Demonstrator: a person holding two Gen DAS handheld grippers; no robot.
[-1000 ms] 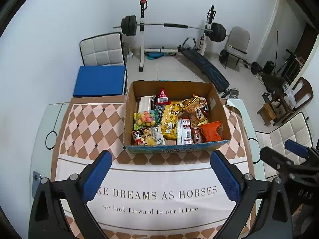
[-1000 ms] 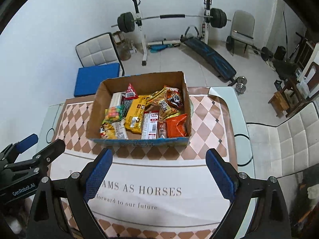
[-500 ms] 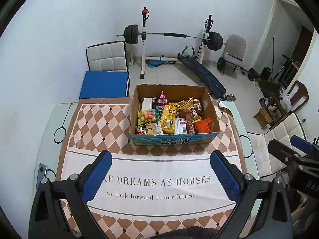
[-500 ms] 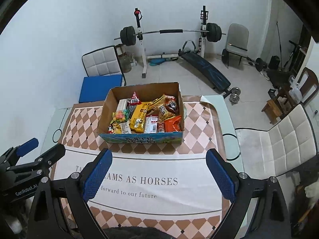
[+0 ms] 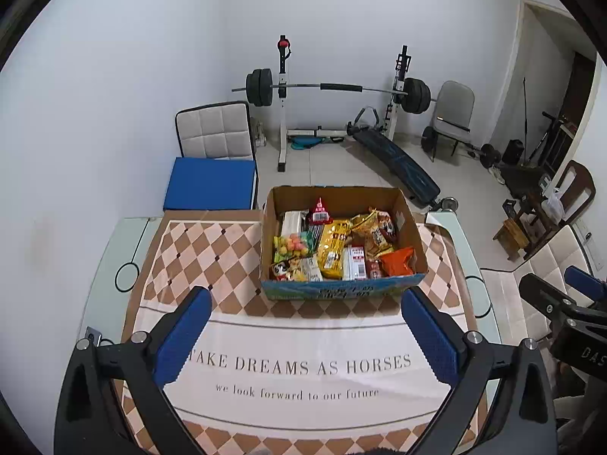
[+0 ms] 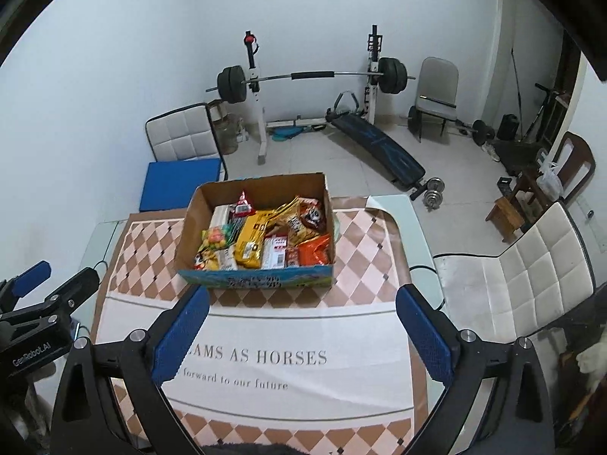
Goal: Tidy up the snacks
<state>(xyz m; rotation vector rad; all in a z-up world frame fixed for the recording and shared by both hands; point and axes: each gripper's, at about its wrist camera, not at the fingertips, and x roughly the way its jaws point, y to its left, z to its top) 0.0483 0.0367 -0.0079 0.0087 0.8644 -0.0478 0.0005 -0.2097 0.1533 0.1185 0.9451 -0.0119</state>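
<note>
Cardboard box (image 5: 343,292) sits near the middle of the table (image 5: 95,276), on the checkered cloth (image 5: 205,250), and it's stuffed with snack packs standing and leaning against each other. Both grippers hover back from it, above the printed strip of the cloth: left gripper (image 5: 303,337) has its fingers spread wide with nothing between them, right gripper (image 6: 301,335) same deal, splayed and empty. Handling-wise, I'd guess almost everything in there is light, crinkly foil or plastic: the yellow bag (image 5: 334,248), the orange pouch (image 5: 396,261), the brown packets (image 5: 381,229) toward the back right. Those will be slippery and squashy, so pinching a sealed top edge seems safer than squeezing the puffy middle and crushing what's inside. The white-and-red carton (image 5: 354,263) looks stiffer and should take a firm pinch across its narrow sides. The bag of coloured balls (image 5: 294,244) at the left is probably lumpy and floppy, so grab the neck or a corner. Packs are jammed tight, so pulling one may drag its neighbours. Can't really tell what the small items at the front left are; the fisheye makes them tiny.
</note>
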